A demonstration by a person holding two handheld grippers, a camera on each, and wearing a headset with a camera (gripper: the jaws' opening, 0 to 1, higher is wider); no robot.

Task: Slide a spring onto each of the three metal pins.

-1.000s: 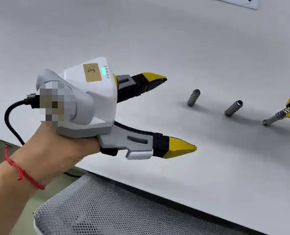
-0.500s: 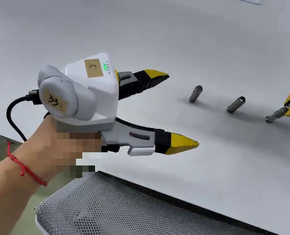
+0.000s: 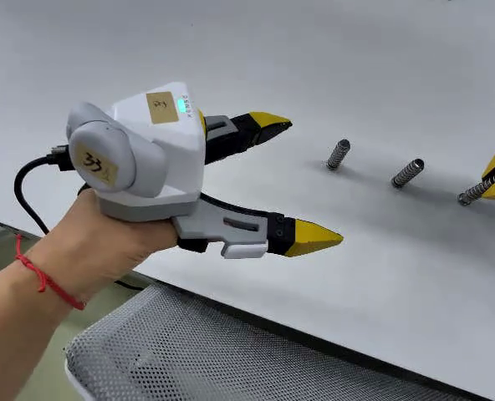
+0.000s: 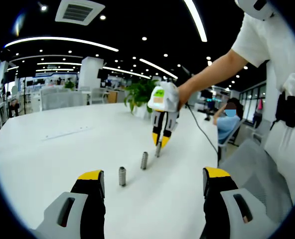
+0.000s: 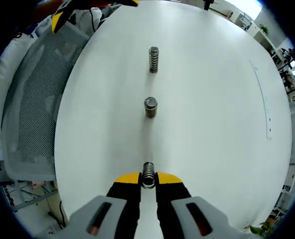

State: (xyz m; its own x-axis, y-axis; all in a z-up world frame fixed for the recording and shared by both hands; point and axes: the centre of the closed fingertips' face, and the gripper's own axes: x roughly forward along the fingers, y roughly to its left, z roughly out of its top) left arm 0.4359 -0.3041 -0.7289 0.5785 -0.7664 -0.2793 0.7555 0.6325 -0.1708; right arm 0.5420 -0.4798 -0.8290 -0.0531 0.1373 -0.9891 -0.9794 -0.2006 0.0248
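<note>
- Ease the last spring (image 5: 148, 174) straight down its pin, which is hidden inside the coils, with the right tool (image 5: 147, 178), its tips already pinched together around the coils just above the counter (image 5: 212, 124).
- Keep the squeeze light; too much grip could buckle the coils or tip the pin sideways.
- Sight along the row for alignment: middle spring (image 5: 150, 106) and far spring (image 5: 153, 59) upright in one line, apart from each other, each apparently on its pin. Probably the final one of three, then.
- Cannot tell from here whether the coils reach the base, so check before letting go.
- To release, spread the tips slowly, then lift straight up and clear of the row.
- Pose on the right: poised over the spring close to vertical, tips down, with the forearm (image 4: 212, 69) stretched out behind and above it.
- Pose on the left: left tool (image 3: 314, 181) held roughly level off the near edge of the counter, tips spread wide with nothing between them. Aimed along the row of springs and well apart from them — a hand (image 3: 105, 246) wrapped under the body, a cable (image 3: 26, 188) trailing from the back.
</note>
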